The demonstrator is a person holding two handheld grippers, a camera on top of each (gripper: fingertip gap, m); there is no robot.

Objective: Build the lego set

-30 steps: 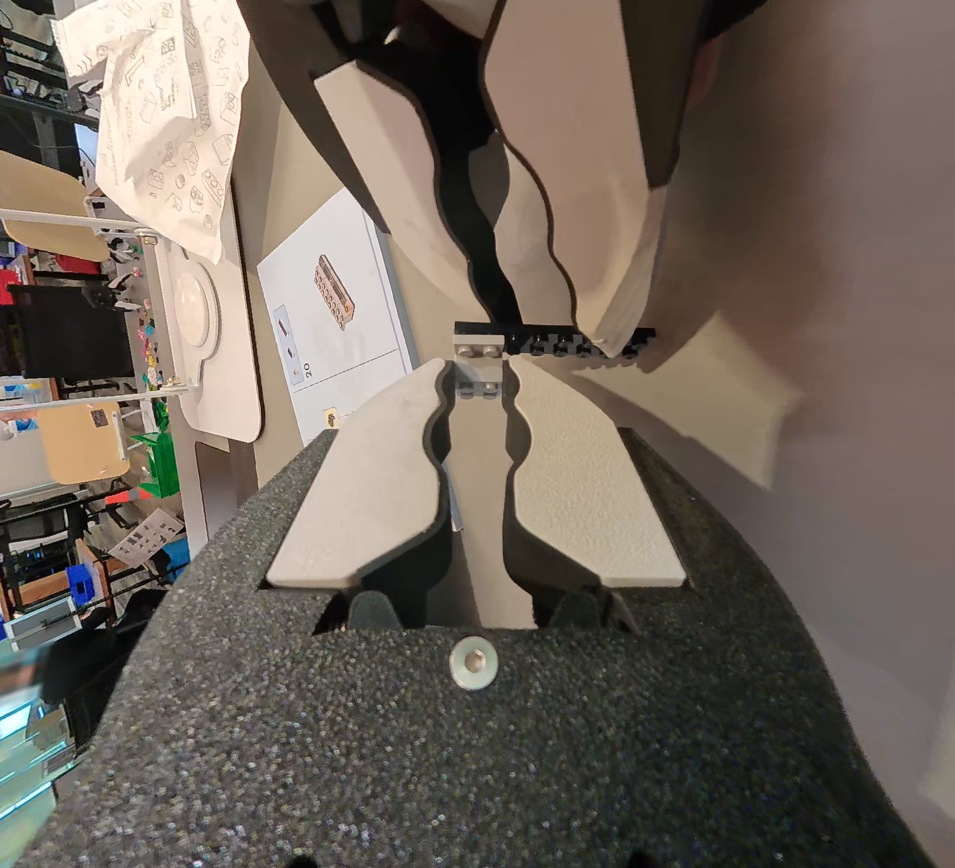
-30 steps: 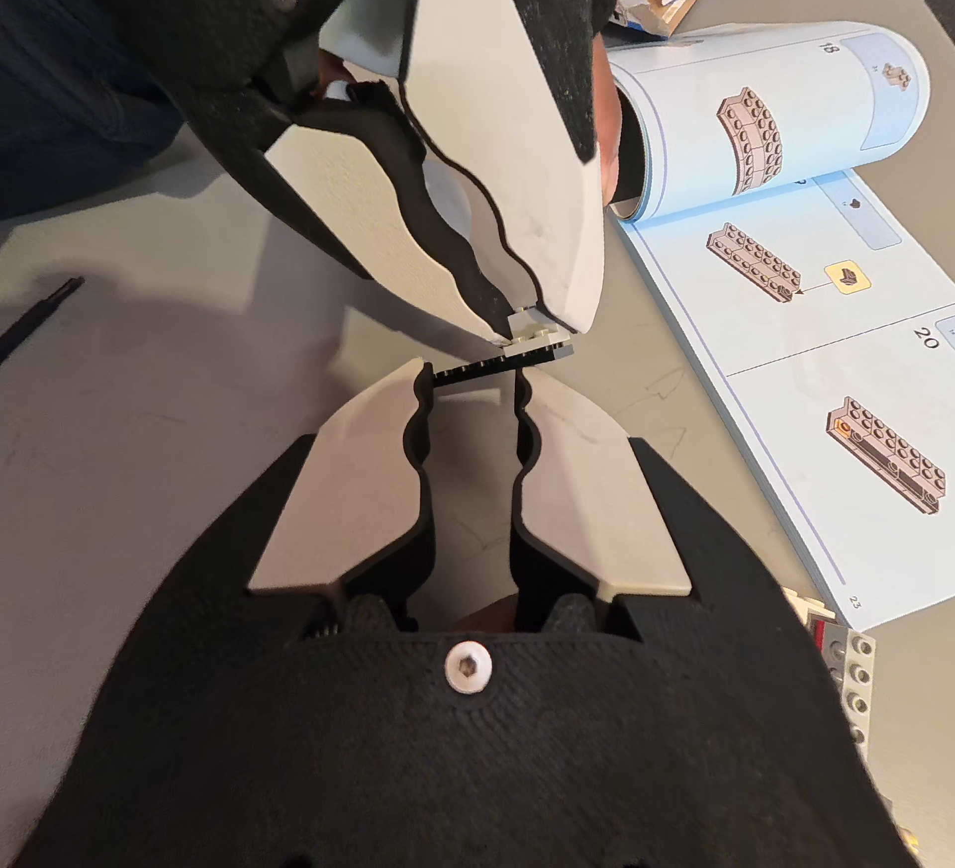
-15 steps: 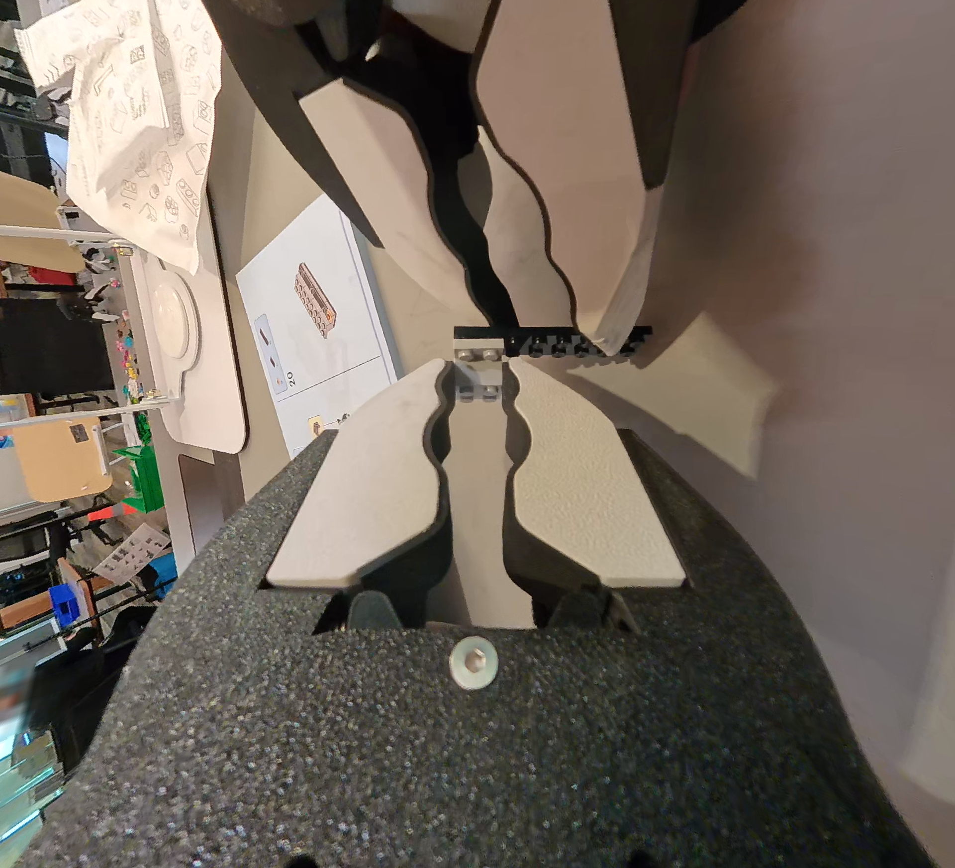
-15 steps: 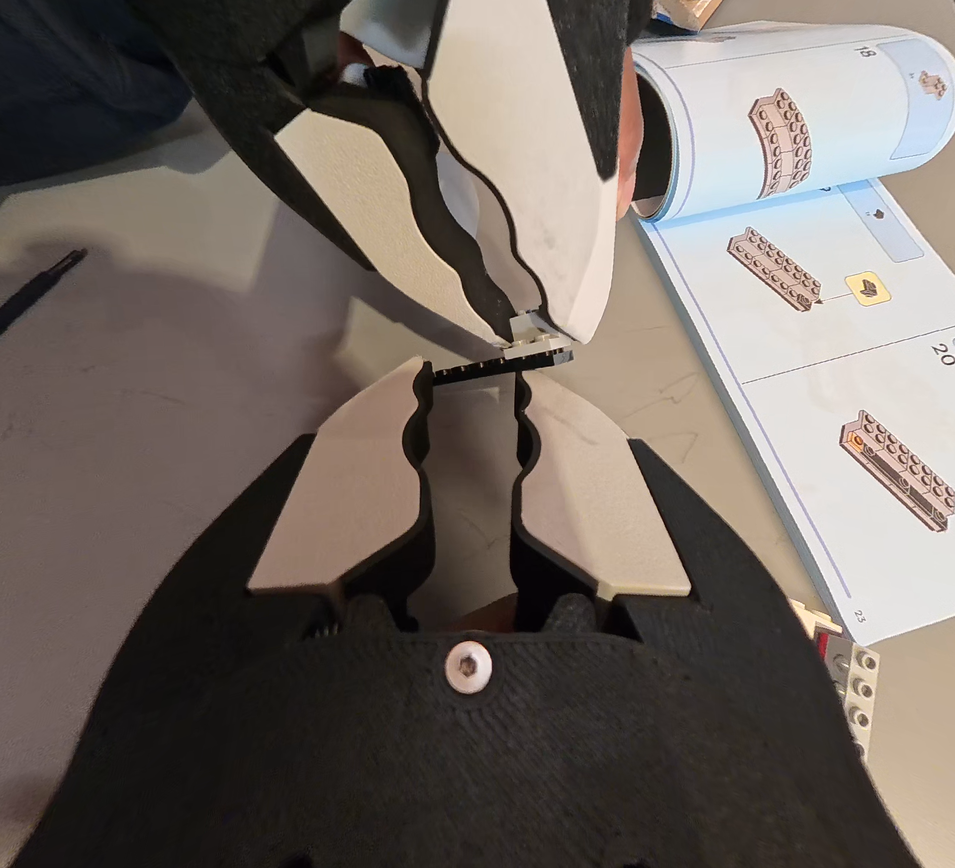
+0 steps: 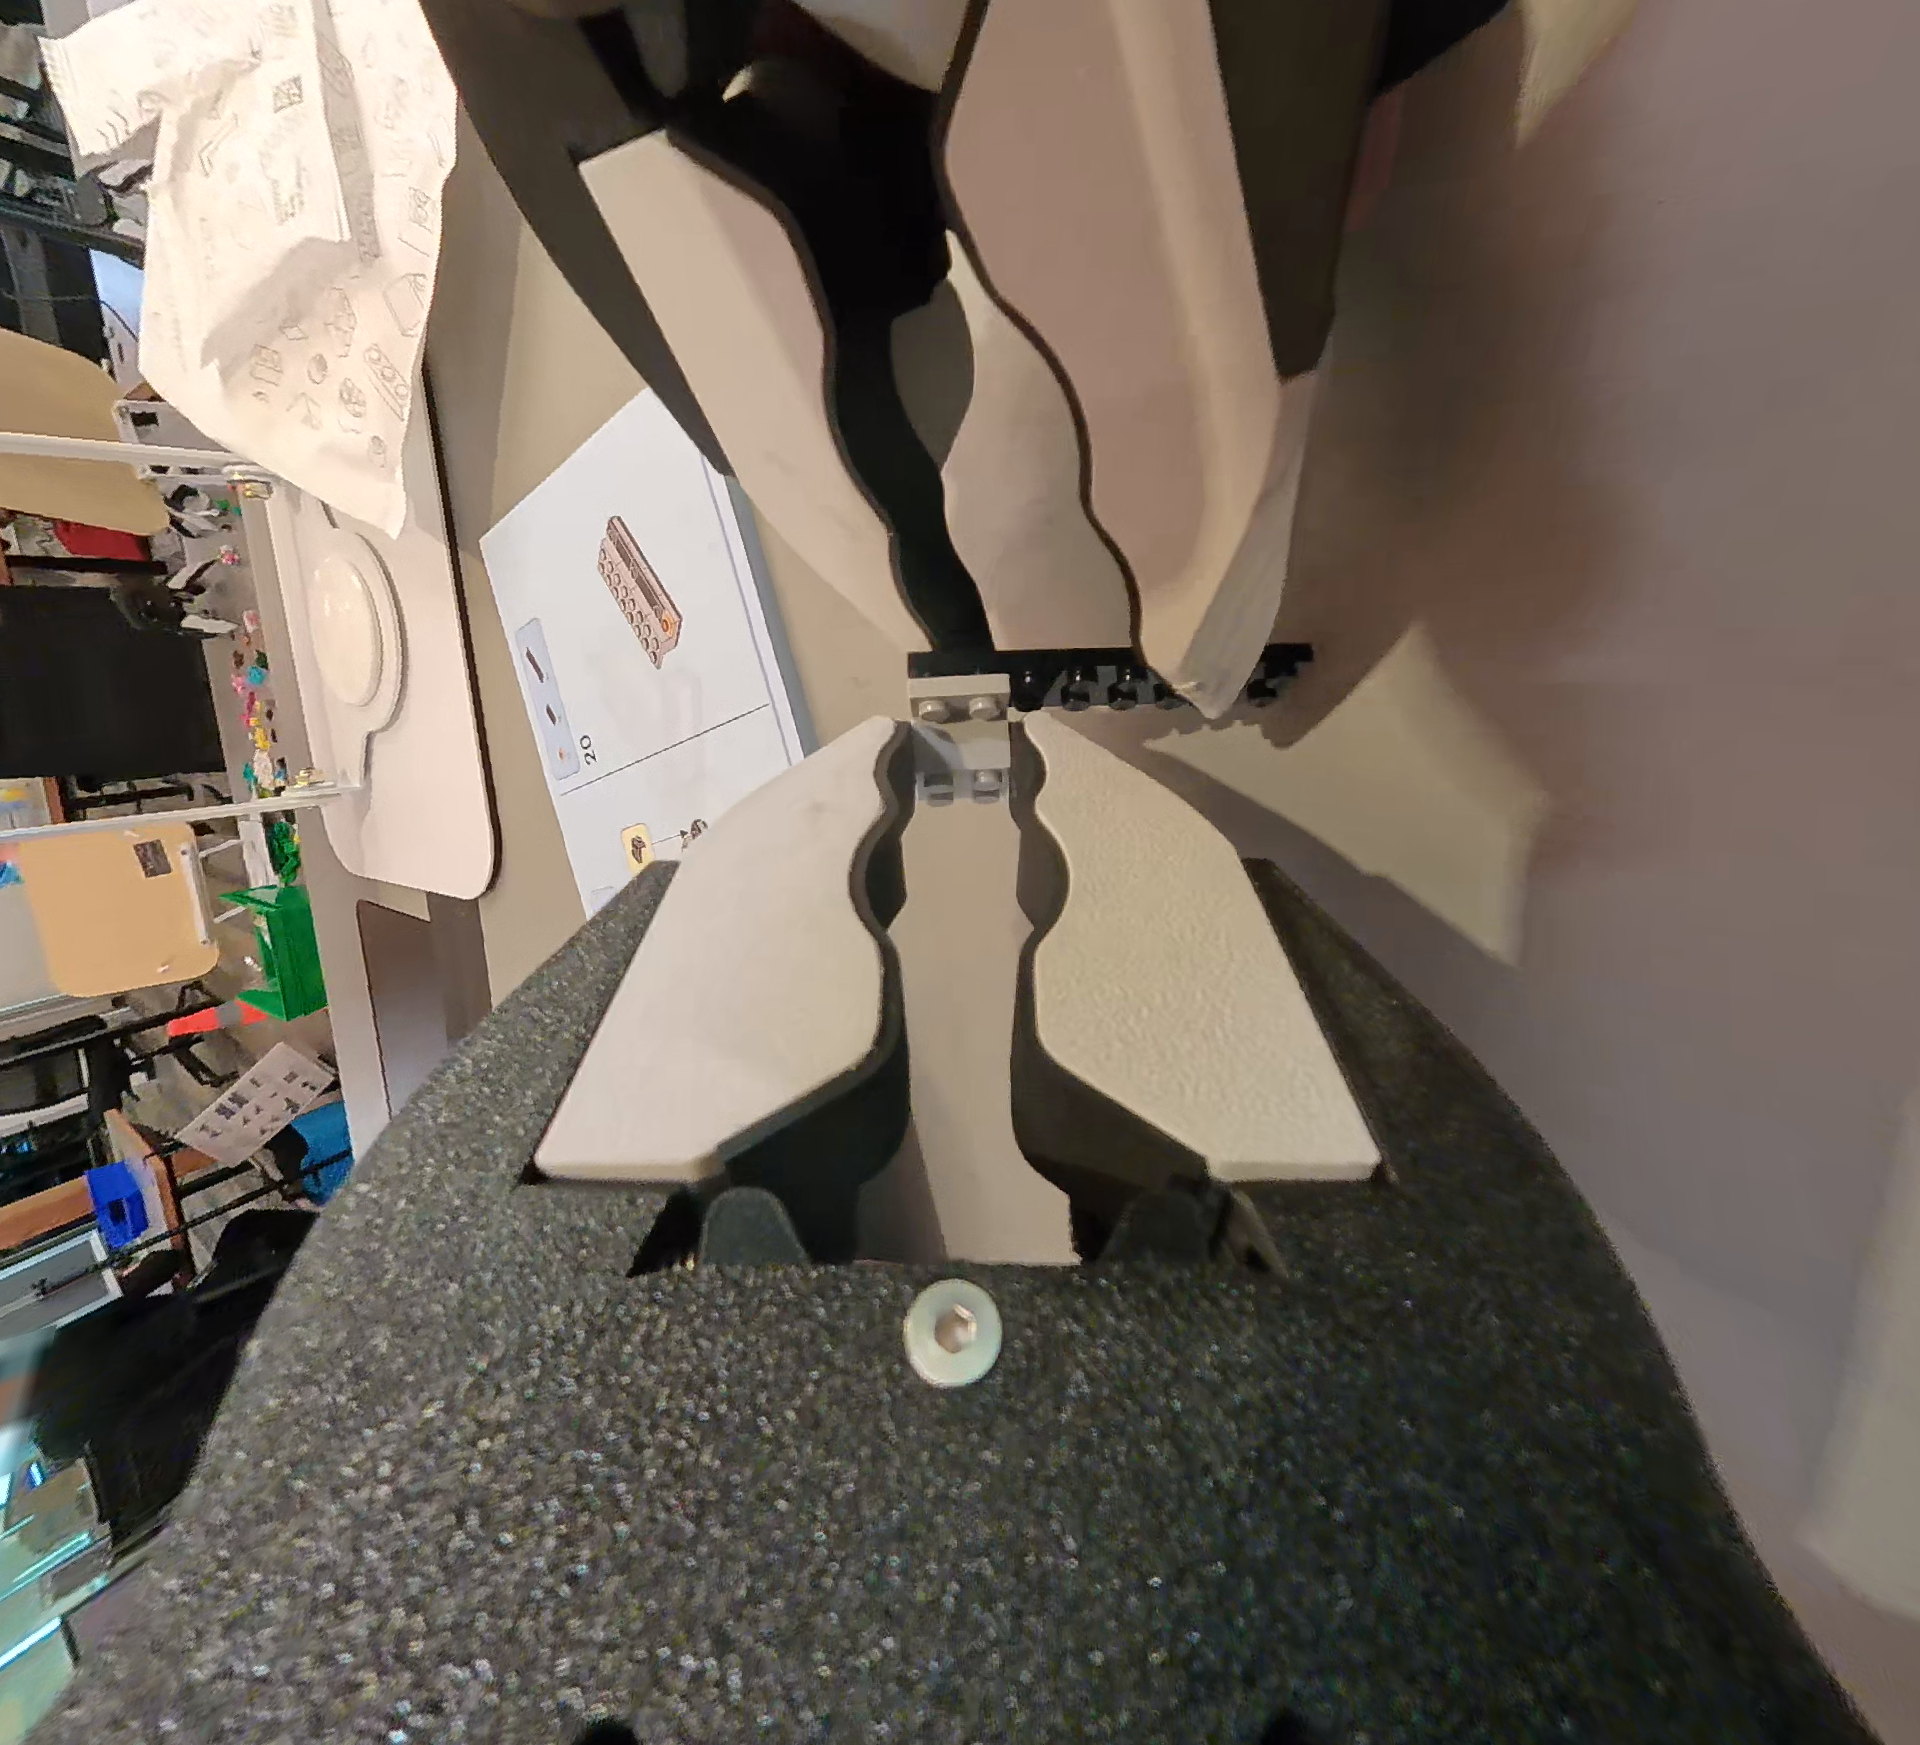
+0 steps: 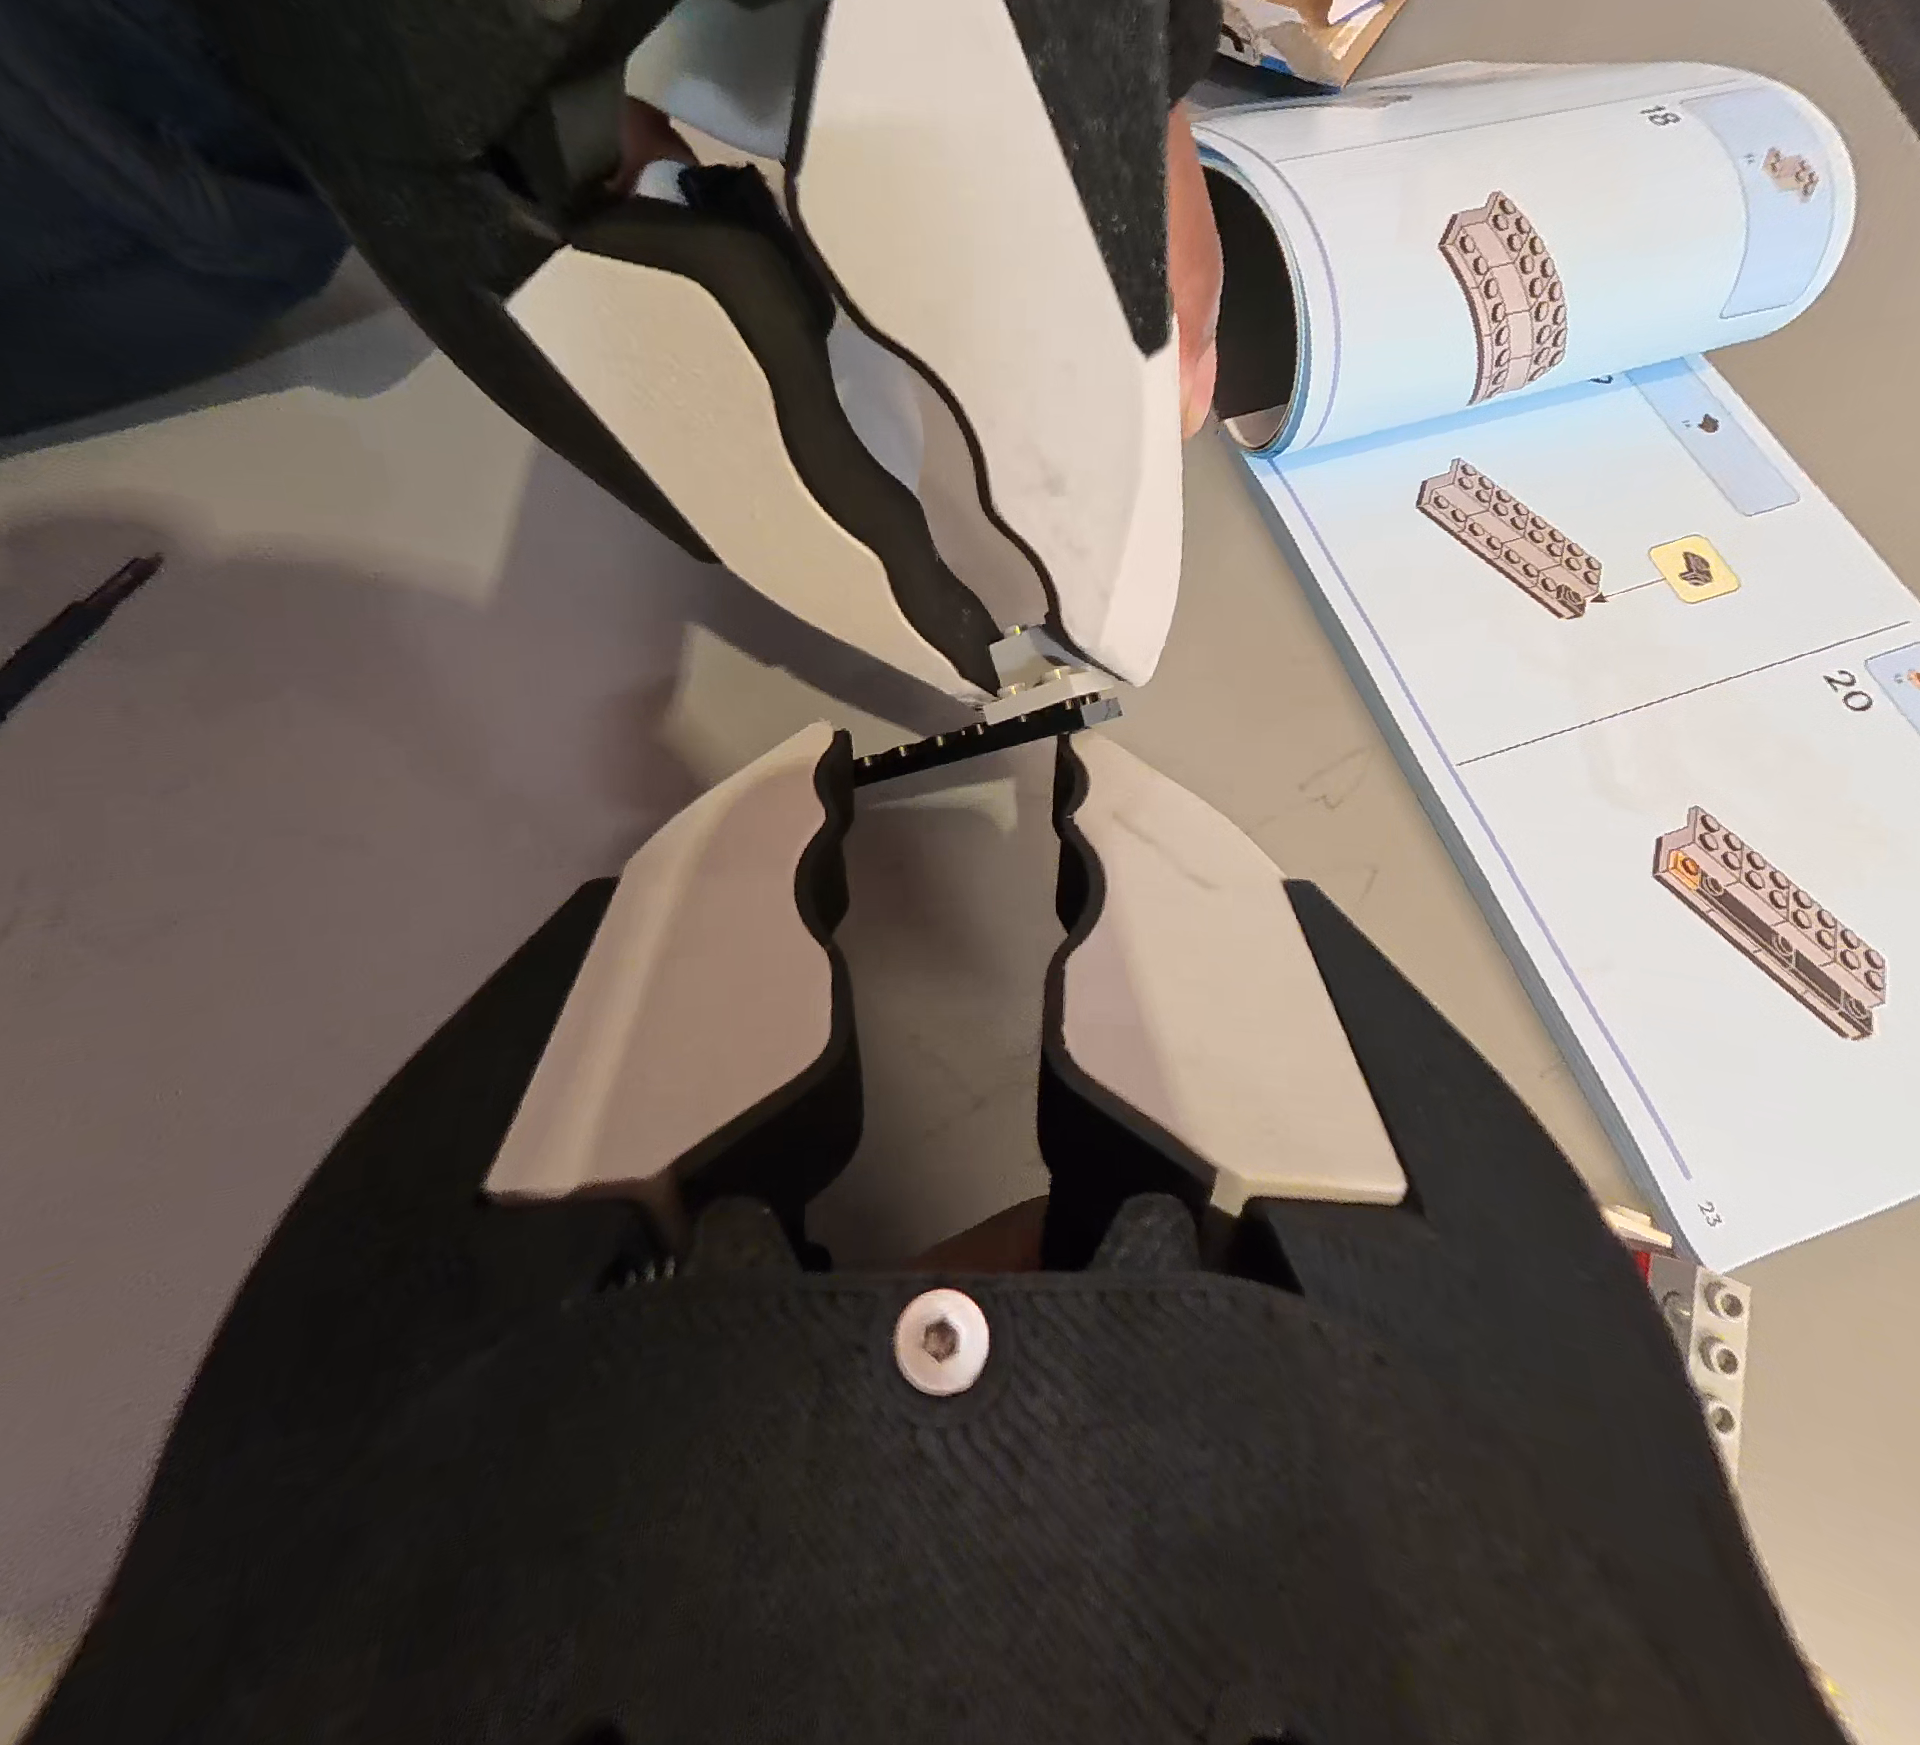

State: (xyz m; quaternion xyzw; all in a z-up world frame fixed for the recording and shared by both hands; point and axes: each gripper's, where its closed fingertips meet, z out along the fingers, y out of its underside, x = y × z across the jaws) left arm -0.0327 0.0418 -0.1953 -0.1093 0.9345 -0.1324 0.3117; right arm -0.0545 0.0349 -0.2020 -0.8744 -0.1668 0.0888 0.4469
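In the left wrist view my left gripper (image 5: 961, 745) is shut on a small grey bracket piece (image 5: 958, 687). That piece sits on one end of a long black studded plate (image 5: 1091, 672). My right gripper (image 5: 1081, 625) comes in from above. In the right wrist view my right gripper (image 6: 954, 765) is open. The black plate (image 6: 966, 741) lies across its tips: one end rests against the left finger (image 6: 727, 864), and the right finger (image 6: 1143, 864) stands just off it. My left gripper (image 6: 1044, 656) holds the grey piece (image 6: 1039, 672) above the grey table (image 6: 312, 864).
An open instruction booklet (image 6: 1662, 760) lies to the right, its far page rolled up; it also shows in the left wrist view (image 5: 644, 656). Grey bricks (image 6: 1714, 1332) lie by its near corner. A black tool (image 6: 73, 635) lies at the left. A crumpled printed paper (image 5: 281, 189) and a white tray (image 5: 395, 708) are farther off. Both grippers' tips are close together, under 4 cm apart.
My right gripper's fingers have spread apart, and its right finger has come off the black plate. My left gripper keeps its hold on the grey piece. Both grippers have hardly moved.
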